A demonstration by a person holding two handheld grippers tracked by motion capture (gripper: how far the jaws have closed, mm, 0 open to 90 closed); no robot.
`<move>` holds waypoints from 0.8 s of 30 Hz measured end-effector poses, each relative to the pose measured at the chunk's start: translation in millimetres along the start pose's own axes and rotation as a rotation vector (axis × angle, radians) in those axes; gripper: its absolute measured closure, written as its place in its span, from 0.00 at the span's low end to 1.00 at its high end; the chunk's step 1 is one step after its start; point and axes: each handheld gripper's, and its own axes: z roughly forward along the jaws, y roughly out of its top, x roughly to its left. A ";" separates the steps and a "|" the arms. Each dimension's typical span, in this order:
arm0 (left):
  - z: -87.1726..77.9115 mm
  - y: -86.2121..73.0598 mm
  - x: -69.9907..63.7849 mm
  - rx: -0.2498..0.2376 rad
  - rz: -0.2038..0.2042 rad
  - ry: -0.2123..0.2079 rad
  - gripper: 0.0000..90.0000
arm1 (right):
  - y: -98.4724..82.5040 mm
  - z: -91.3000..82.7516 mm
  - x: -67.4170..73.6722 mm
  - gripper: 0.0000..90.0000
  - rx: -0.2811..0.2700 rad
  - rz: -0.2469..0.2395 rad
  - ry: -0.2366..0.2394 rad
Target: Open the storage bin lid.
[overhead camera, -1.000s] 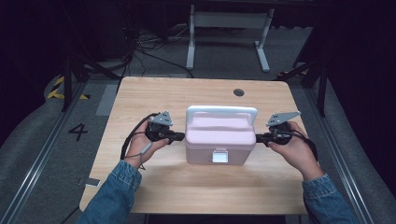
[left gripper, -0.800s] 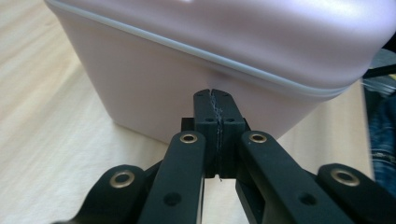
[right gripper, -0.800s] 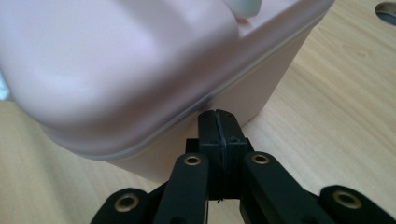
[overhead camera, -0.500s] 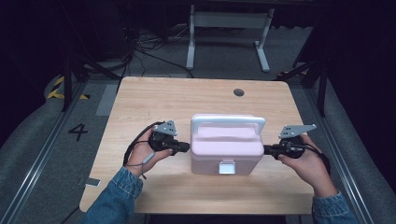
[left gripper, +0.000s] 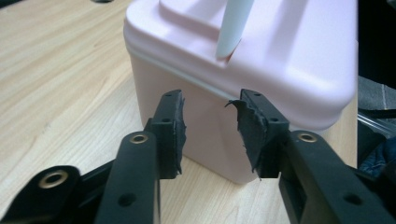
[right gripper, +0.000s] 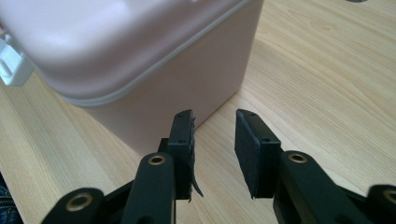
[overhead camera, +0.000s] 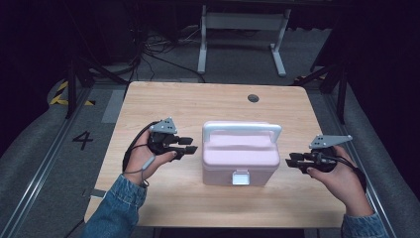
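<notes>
A pink lidded box [overhead camera: 240,153] with a white carry handle [overhead camera: 241,130] and a white front latch [overhead camera: 240,177] stands in the middle of the wooden table [overhead camera: 198,104]. My left gripper [overhead camera: 192,145] hovers just off the box's left end, pointing at it. Its jaws have just been opening and are open, with nothing between them; the box wall [left gripper: 289,56] lies beyond the left gripper [left gripper: 210,119]. My right gripper [overhead camera: 288,159] points at the box's right end, a short gap away. Its jaws have also just been opening, and the right gripper [right gripper: 215,126] is open over bare table beside the box corner [right gripper: 140,56].
A dark round hole [overhead camera: 253,98] sits in the tabletop near its far edge. Beyond the table a white metal stand [overhead camera: 242,29] and loose cables lie on the dark floor. A painted 4 [overhead camera: 82,140] marks the floor to the left.
The box has shifted a little toward the near edge and to the right. Both grippers, earlier shut against its ends, now stand apart from it with jaws spread.
</notes>
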 end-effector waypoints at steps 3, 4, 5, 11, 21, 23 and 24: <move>-7.1 9.0 -3.1 -0.020 0.012 0.010 0.66 | -4.0 -3.5 -2.2 0.76 0.005 0.010 -0.010; -9.2 12.1 -4.2 -0.026 0.019 0.014 0.64 | -5.9 -5.2 -3.6 0.76 0.010 0.018 -0.017; -10.9 15.2 -5.8 -0.033 0.024 0.018 0.63 | -7.5 -6.2 -4.6 0.76 0.011 0.026 -0.017; -11.2 32.9 -13.6 -0.081 0.032 0.044 0.53 | -12.1 -11.8 -7.4 0.76 0.008 0.050 -0.035; 4.3 48.8 -14.8 -0.117 0.054 0.045 0.49 | -13.6 -11.1 -8.0 0.75 0.009 0.052 -0.032; 10.0 50.9 -14.5 -0.115 0.056 0.042 0.50 | -14.1 -10.8 -8.3 0.75 0.008 0.052 -0.033; 12.7 51.7 -14.3 -0.117 0.062 0.042 0.50 | -14.3 -10.8 -8.4 0.75 0.008 0.052 -0.032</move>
